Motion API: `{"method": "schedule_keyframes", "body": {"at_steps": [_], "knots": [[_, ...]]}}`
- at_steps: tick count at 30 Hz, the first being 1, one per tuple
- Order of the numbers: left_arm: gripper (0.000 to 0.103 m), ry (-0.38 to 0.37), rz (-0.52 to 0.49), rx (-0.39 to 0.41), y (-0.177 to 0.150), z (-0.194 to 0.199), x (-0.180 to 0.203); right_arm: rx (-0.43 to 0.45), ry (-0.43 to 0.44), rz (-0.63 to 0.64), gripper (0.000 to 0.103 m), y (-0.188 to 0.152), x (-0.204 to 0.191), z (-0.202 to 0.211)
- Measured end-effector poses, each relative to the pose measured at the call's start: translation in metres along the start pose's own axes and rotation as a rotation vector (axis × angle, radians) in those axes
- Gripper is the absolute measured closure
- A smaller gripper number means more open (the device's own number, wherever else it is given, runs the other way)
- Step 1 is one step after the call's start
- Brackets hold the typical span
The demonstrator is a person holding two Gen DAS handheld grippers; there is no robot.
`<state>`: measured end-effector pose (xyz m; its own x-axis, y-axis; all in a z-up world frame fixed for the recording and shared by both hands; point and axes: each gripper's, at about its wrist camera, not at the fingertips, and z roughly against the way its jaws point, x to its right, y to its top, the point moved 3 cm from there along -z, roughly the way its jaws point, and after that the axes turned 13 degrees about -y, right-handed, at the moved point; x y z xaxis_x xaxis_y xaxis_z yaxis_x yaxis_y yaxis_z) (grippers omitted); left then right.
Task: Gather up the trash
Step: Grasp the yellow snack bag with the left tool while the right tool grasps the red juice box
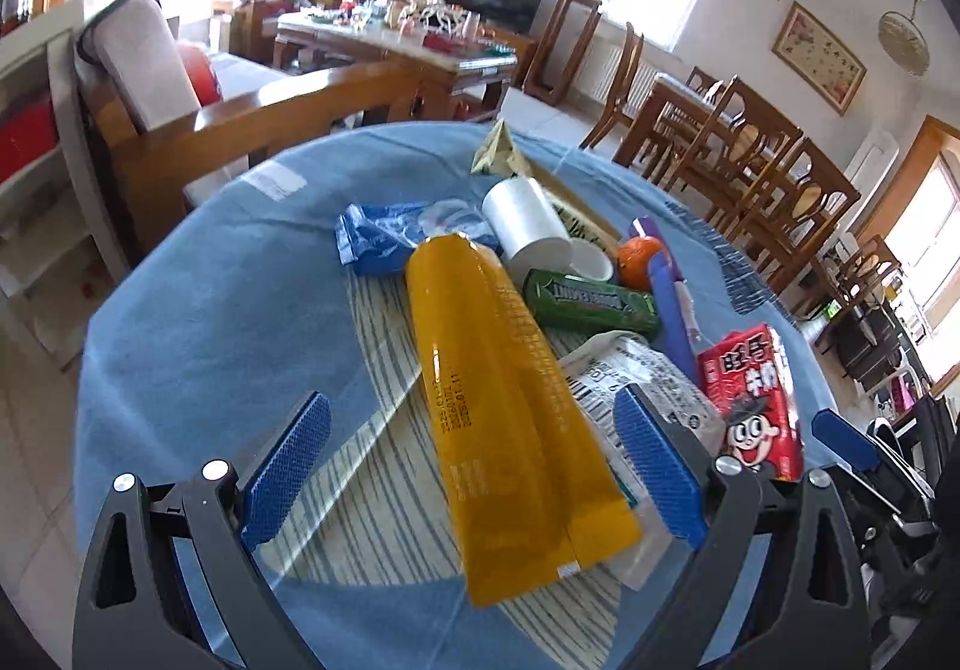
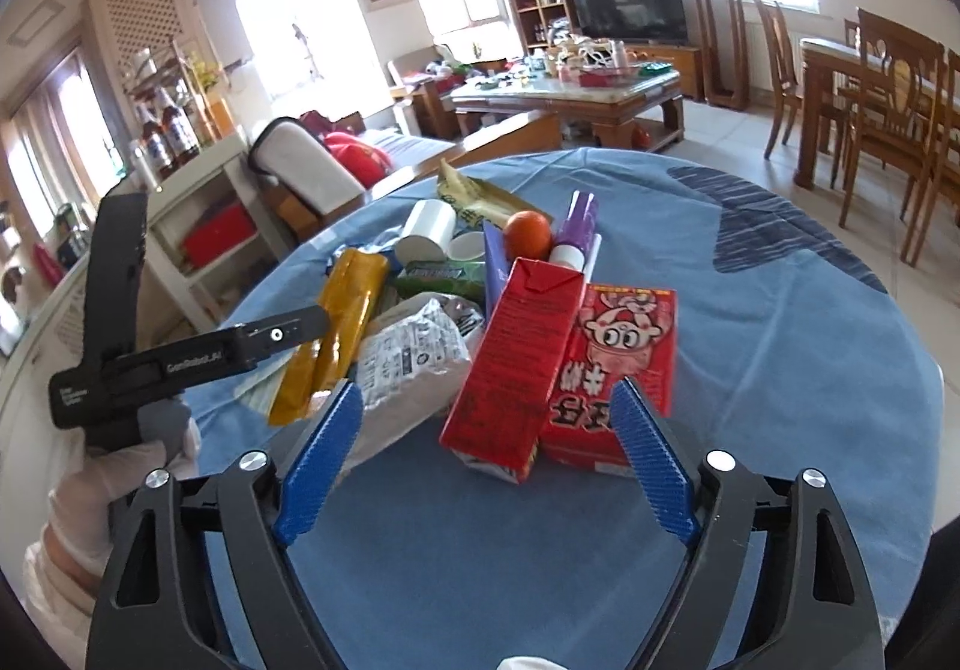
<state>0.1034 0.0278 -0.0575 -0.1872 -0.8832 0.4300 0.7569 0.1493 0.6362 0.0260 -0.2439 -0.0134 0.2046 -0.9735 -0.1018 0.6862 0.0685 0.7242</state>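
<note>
Counter [image 2: 780, 370] covered in blue cloth, matt, soft weave, faintly creased. Yellow snack pouch [image 1: 510, 400]: glossy plastic film, smooth, seam down the back. Blue wrapper [image 1: 384, 241]: shiny crinkled film. Green gum pack [image 1: 591, 301]: glossy printed wrap. White roll [image 1: 528, 220]: smooth, slightly translucent plastic sheen. White crumpled bag [image 2: 414, 352]: wrinkled thin film with print. Red milk carton [image 2: 516, 364]: coated paperboard, smooth, semi-gloss. Orange [image 2: 527, 233]: dull, finely pitted skin. Left tool [image 1: 474, 466] and right tool [image 2: 489, 460]: matt black plastic arms, blue pads with rough knurled texture, bright metal screw heads. Chairs [image 1: 774, 172]: varnished wood.
</note>
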Motion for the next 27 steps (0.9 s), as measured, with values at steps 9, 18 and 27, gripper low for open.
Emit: {"method": "schedule_keyframes", "body": {"at_steps": [9,18,27], "knots": [[0.023,-0.037,0.033,-0.052,0.002,-0.017,-0.004,-0.025,-0.021,0.017,0.039,0.002,-0.006,-0.024],[0.066,-0.111,0.066,-0.044,0.003,-0.015,-0.009,-0.034,-0.039,0.036,0.062,0.005,-0.008,-0.028],[0.067,-0.174,0.007,0.036,-0.004,0.018,0.006,-0.006,-0.013,0.001,0.071,0.003,0.001,-0.01]]}}
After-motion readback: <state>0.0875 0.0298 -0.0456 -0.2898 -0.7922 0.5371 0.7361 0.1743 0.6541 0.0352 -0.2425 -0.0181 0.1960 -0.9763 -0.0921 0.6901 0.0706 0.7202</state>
